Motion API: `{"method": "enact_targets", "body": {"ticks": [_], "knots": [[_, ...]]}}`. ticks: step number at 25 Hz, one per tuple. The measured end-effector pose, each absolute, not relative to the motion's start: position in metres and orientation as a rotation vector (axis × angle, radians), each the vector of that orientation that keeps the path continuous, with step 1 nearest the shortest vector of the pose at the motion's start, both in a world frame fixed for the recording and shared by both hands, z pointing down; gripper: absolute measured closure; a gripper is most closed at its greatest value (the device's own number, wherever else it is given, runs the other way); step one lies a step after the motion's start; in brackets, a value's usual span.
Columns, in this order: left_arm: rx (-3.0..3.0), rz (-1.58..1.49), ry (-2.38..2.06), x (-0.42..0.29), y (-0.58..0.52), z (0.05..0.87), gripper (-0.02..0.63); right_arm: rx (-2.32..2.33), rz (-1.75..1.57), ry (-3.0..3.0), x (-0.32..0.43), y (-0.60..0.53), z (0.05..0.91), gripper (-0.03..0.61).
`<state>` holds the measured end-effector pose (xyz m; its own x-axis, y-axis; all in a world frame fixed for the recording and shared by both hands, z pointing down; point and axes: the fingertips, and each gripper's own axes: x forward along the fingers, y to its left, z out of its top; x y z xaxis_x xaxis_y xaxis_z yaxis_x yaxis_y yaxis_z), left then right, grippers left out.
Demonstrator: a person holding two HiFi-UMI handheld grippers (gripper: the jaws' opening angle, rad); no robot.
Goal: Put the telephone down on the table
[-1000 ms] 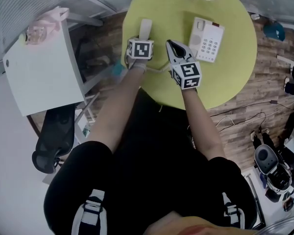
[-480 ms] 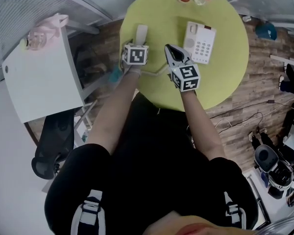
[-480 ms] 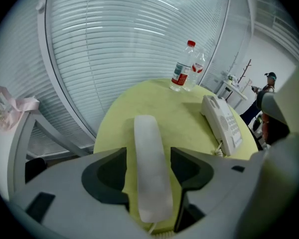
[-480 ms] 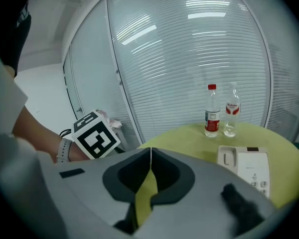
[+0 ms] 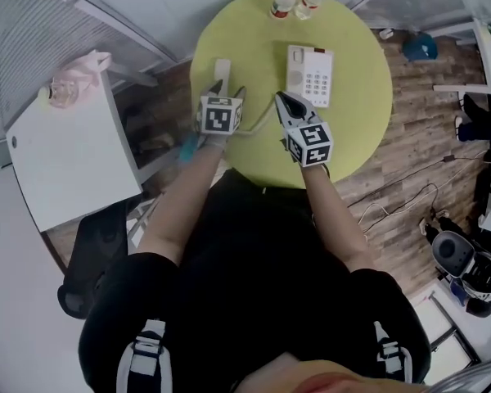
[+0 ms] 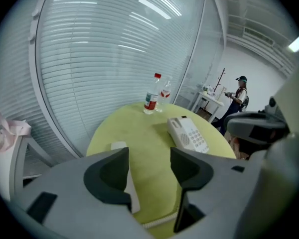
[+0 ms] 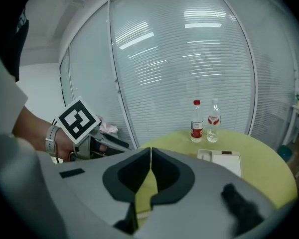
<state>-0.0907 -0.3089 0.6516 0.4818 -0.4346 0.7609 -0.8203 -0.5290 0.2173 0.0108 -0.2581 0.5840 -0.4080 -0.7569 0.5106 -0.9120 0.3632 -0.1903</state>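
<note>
The white telephone base (image 5: 309, 74) sits on the round yellow-green table (image 5: 352, 121). Its white handset (image 5: 222, 70) lies flat on the table to the left, joined to the base by a coiled cord (image 5: 258, 123). My left gripper (image 5: 227, 90) hangs above the handset's near end; its jaws have just been opening and stand wide with nothing between them. In the left gripper view the handset (image 6: 118, 146) shows past the left jaw and the base (image 6: 188, 133) beyond. My right gripper (image 5: 282, 97) is shut and empty, with the base (image 7: 224, 159) ahead of it.
Two bottles (image 5: 284, 0) stand at the table's far edge. A white side table (image 5: 65, 146) with a pink item (image 5: 78, 72) is at the left, a black chair (image 5: 90, 260) below it. Cables (image 5: 409, 195) lie on the wooden floor at the right.
Both grippers have lifted and drawn back from the table. The left jaws stand wider, and the handset stays lying on the table beneath them.
</note>
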Motion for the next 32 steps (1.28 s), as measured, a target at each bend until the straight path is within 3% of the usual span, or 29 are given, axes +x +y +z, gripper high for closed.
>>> {"method": "enact_targets", "body": {"ticks": [9,15,17,24,32], "knots": [[2.473,0.688,-0.844,-0.030,-0.263,0.545,0.359,1.555,0.511,-2.314,0.049,-0.213,0.519,0.560],[2.653,0.553,-0.758,0.005,-0.227,0.490,0.410,1.593,0.403,-2.360,0.073,-0.185,0.475,0.560],[2.699,0.468,-0.733,0.016,-0.213,0.471,0.467,1.588,0.387,-2.383,0.078,-0.176,0.462,0.560],[2.720,0.274,-0.687,0.041,-0.175,0.420,0.572,1.524,0.362,-2.508,0.087,-0.145,0.425,0.560],[2.899,0.270,-0.611,0.075,-0.131,0.381,0.601,1.489,0.246,-2.563,0.099,-0.112,0.387,0.560]]}}
